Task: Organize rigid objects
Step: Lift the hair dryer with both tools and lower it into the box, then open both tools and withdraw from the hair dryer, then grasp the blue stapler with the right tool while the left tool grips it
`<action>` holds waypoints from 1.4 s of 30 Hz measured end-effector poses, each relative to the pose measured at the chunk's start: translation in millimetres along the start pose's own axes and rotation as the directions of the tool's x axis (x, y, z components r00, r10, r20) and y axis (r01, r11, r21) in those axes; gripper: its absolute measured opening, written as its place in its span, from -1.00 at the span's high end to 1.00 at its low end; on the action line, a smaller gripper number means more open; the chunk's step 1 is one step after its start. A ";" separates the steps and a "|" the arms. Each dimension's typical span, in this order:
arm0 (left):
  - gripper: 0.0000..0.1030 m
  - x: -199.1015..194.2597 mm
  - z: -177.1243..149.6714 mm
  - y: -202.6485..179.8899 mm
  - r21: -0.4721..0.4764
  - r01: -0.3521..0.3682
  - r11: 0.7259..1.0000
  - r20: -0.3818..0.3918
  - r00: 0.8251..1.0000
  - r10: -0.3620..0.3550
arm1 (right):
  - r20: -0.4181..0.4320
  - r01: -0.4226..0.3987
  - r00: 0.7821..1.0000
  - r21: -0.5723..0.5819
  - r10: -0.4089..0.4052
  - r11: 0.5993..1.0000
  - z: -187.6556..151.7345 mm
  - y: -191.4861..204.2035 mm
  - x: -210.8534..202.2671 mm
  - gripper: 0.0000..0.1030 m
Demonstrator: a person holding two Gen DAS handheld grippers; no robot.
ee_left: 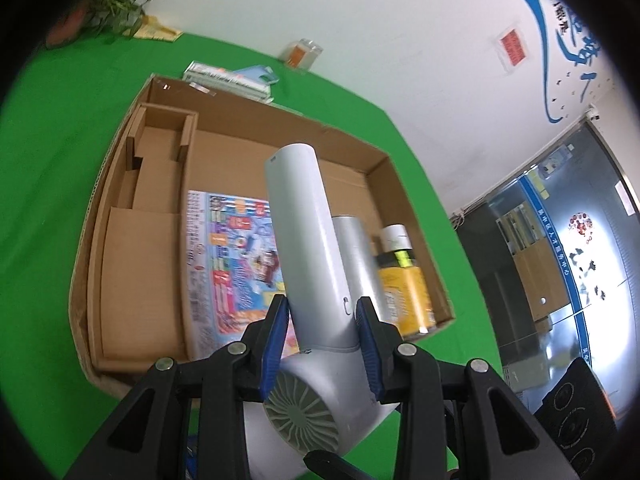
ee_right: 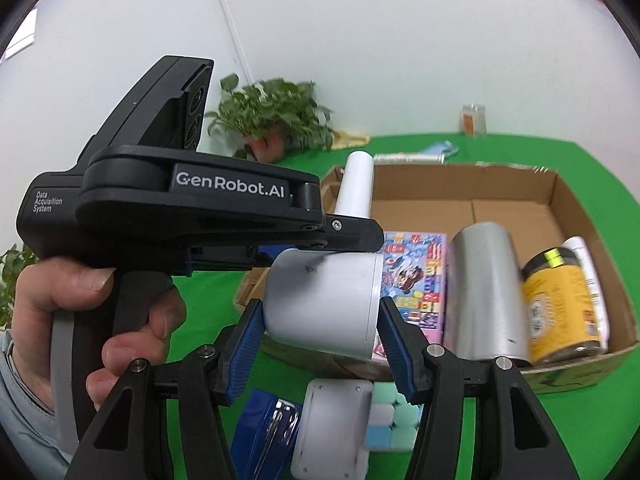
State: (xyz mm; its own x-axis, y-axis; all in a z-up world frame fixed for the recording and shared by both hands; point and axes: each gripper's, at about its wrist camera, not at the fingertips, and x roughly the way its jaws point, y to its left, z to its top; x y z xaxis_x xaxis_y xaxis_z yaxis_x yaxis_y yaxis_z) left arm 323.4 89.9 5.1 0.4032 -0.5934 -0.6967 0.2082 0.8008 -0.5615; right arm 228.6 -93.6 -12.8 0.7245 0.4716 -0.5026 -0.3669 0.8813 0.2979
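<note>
Above the green table (ee_left: pixel 48 208), both grippers hold one grey hair dryer (ee_left: pixel 316 272) together. Left gripper (ee_left: pixel 322 312) clamps the dryer's handle, blue pads pressed on both sides, handle sticking up and away toward the cardboard box (ee_left: pixel 416 216). Right gripper (ee_right: pixel 320 320) clamps the dryer's barrel, pads touching each end. A hand (ee_right: pixel 80 304) grips the left tool's black handle, seen in the right wrist view.

Dryer is off the table, at the box's near edge, not inside it.

In the box: a colourful flat package (ee_left: pixel 232 264) lying on the floor, a silver cylinder (ee_right: pixel 486 296) beside it, then a yellow jar (ee_right: pixel 560 308) with a black lid and a white bottle (ee_right: pixel 586 272) against the right wall. Cardboard divider (ee_left: pixel 160 148) on the box's left side.

On the table below the right gripper: a blue stapler (ee_right: pixel 268 432), a white block (ee_right: pixel 332 428), a pastel cube (ee_right: pixel 392 420), all close together. Potted plant (ee_right: pixel 276 120) and a clear jar (ee_right: pixel 474 118) at the far table edge; some books (ee_left: pixel 232 76) behind the box.
</note>
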 end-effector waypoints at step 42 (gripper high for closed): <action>-0.94 -77.8 -157.4 -31.4 0.028 -0.421 0.907 0.400 0.836 0.375 | -0.013 0.140 0.990 0.004 -0.140 0.990 -91.8 -34.2 -46.1 -1.00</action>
State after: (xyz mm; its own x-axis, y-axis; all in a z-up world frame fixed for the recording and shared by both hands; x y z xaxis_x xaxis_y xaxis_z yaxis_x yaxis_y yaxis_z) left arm 145.2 98.1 6.7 0.7718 -0.1632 -0.6146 0.0447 0.9780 -0.2035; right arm 154.2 -142.6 -74.4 0.7609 0.3440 -0.5502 -0.2592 0.9385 0.2282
